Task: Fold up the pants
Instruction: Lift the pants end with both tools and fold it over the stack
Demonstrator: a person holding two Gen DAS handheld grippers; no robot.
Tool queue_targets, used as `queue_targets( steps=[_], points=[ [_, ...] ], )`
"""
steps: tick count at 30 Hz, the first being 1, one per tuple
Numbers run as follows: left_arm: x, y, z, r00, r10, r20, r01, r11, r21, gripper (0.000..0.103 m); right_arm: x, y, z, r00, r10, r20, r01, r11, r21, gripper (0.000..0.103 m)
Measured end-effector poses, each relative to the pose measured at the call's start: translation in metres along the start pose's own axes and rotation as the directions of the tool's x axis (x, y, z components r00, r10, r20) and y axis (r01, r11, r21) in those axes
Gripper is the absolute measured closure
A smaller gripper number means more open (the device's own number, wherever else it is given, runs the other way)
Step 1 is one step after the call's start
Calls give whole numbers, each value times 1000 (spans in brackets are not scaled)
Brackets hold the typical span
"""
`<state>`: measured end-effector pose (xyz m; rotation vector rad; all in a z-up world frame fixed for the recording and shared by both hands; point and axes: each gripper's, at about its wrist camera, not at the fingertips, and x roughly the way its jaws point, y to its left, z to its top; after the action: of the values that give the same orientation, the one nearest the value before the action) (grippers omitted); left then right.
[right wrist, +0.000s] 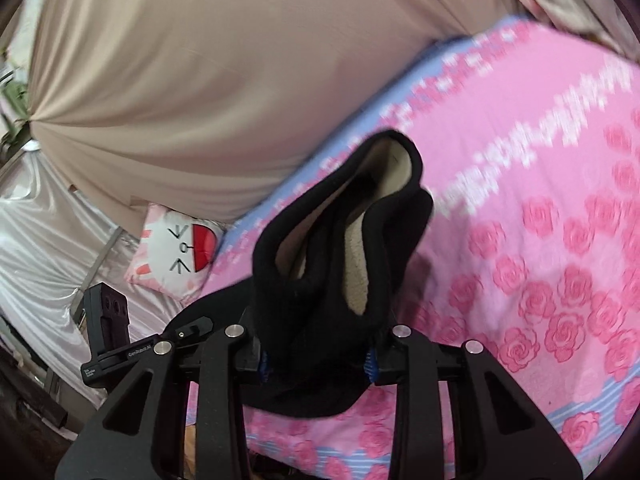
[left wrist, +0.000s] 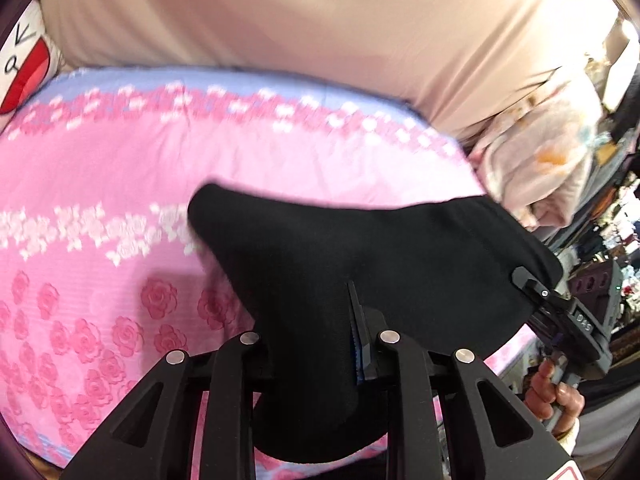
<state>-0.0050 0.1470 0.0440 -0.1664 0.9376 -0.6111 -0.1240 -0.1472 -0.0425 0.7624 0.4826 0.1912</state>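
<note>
Both tongs, left (left wrist: 320,336) and right (right wrist: 318,354), clamp the black fleece-lined pants (left wrist: 360,256) above the bed (left wrist: 100,208); soft, floppy, bulky, best pinched at edges.

Black pants (right wrist: 320,280) with cream lining, pink rose-patterned bedspread (left wrist: 100,312), beige curtain (right wrist: 180,80).

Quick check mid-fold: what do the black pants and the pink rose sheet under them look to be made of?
Black pants: a soft matte knit outside, probably fleece, with a cream nubby lining that looks like sherpa pile where the opening gapes. Both grippers are clamped on them. Pink rose sheet: thin printed woven cloth, likely cotton or polyester, with faint ribbing; motion blur leaves the weave uncertain.
</note>
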Motion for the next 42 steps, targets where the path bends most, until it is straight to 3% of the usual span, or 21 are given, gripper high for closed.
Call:
queue_targets(
  steps=[4, 7, 10, 15, 18, 21, 22, 25, 28, 31, 36, 38, 42],
  points=[
    [-52, -24, 13, 993, -46, 106, 39, 997, 69, 83, -27, 37, 16, 997, 46, 69, -40, 996, -77, 71],
    [-88, -43, 32, 978, -64, 199, 37, 990, 135, 83, -46, 74, 40, 986, 96, 138, -73, 984, -165, 71],
    [-125, -64, 59, 947, -76, 313, 9, 977, 211, 83, -59, 112, 72, 964, 155, 214, -93, 958, -272, 71],
    [-159, -83, 122, 867, -100, 489, -43, 961, 273, 83, -48, 153, 139, 921, 231, 313, -96, 914, -393, 71],
    [-150, -81, 158, 836, -88, 541, -75, 959, 272, 83, -19, 154, 174, 904, 250, 347, -90, 904, -417, 71],
    [-120, -69, 190, 832, -67, 551, -88, 964, 251, 82, 29, 136, 204, 905, 242, 349, -92, 914, -395, 71],
    [-105, -62, 200, 823, -67, 564, -87, 966, 242, 82, 48, 127, 211, 908, 234, 347, -87, 917, -390, 71],
    [-50, -45, 222, 811, -2, 585, -170, 956, 238, 82, 96, 98, 218, 920, 210, 332, -76, 924, -374, 71],
    [11, -18, 239, 839, 44, 543, -190, 958, 216, 82, 151, 60, 221, 942, 148, 300, -44, 944, -327, 71],
    [77, 16, 245, 880, 86, 467, -187, 967, 175, 82, 205, 12, 216, 967, 84, 240, -21, 967, -254, 71],
    [166, 61, 227, 945, 131, 299, -174, 977, 122, 82, 260, -44, 184, 994, -22, 108, 40, 984, -171, 71],
    [183, 73, 212, 961, 134, 241, -166, 979, 117, 82, 265, -61, 167, 997, -40, 69, 50, 988, -143, 71],
    [187, 82, 186, 974, 118, 192, -145, 981, 131, 81, 254, -83, 143, 999, -37, 23, 38, 998, -44, 71]
  ],
)
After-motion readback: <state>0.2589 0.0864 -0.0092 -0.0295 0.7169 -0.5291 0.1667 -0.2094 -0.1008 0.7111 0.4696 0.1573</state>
